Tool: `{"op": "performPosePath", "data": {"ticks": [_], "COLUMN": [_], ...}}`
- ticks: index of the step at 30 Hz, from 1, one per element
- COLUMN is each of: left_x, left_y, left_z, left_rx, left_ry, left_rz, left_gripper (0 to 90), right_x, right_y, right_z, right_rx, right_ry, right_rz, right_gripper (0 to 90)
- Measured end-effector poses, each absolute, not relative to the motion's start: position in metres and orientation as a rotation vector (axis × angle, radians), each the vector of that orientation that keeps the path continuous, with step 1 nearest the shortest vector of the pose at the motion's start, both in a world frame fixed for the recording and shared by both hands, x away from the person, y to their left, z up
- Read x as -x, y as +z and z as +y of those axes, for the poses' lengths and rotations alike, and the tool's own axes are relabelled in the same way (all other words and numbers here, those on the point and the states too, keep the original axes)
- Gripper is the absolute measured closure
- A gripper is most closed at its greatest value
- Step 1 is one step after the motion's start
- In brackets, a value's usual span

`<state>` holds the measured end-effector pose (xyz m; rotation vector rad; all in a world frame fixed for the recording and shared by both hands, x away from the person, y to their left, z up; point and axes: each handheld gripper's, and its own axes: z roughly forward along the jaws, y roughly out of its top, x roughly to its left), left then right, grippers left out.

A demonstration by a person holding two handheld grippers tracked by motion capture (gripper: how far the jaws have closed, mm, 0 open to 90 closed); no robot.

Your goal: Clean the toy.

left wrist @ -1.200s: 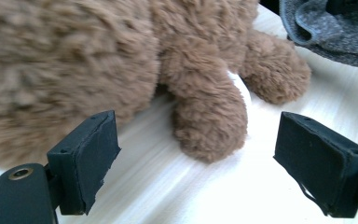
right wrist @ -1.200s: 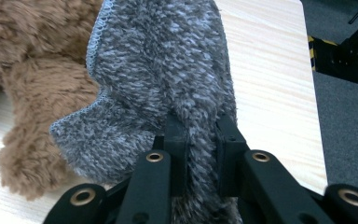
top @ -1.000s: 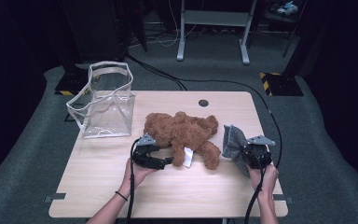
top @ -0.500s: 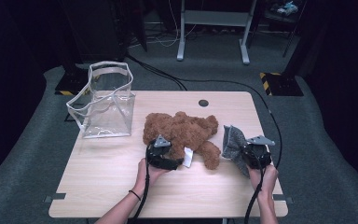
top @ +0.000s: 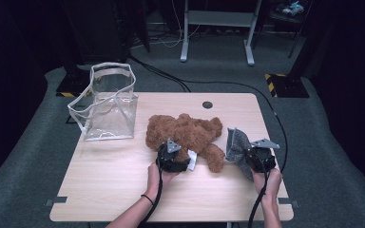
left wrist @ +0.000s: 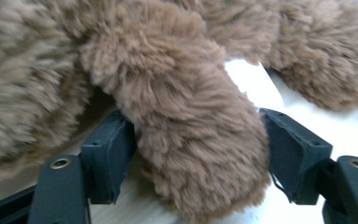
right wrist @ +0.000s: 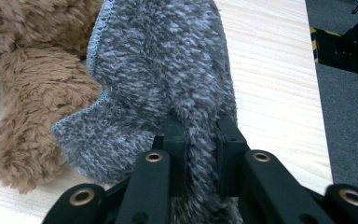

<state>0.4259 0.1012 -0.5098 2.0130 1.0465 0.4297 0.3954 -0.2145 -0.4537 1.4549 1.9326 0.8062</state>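
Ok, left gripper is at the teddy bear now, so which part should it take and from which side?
Take the limb that points toward the table's near edge, coming in level from that edge. The teddy bear lies flat, and this limb sticks out free, narrow enough to fit. The left gripper already straddles it and its jaws have just been closing, one pad at the fur, the other just clear. The right gripper holds the grey cloth.

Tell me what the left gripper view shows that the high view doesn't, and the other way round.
Left gripper view alone: the two black pads flanking a brown plush limb, close at either side; the jaws have just been closing, and whether they press yet I cannot tell. High view alone: the clear bag standing at the table's far left, the right gripper pinching a grey fuzzy cloth, both forearms, the floor cables. Both share: the brown teddy bear, its white tag, the light wooden tabletop.
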Motion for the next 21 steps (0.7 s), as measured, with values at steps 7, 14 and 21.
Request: {"op": "performPosePath", "data": {"ticks": [7, 14, 21], "left_x": [-0.425, -0.423, -0.423], "left_y": [-0.515, -0.511, -0.496], "left_z": [0.095, 0.097, 0.100], "left_rx": [-2.025, -1.995, -2.002], "left_ry": [0.483, 0.514, 0.532], "left_rz": [1.062, 1.023, 0.930], "left_gripper": [50.6, 64.7, 69.5], "right_x": [-0.396, -0.394, -0.393], "right_y": [-0.456, -0.456, -0.455], "right_z": [-0.213, -0.215, -0.216], "right_rx": [-1.458, -1.462, -1.465], "right_ry": [0.807, 0.804, 0.810], "right_rz": [1.936, 1.939, 1.928], "right_gripper": [78.3, 78.4, 78.4]}}
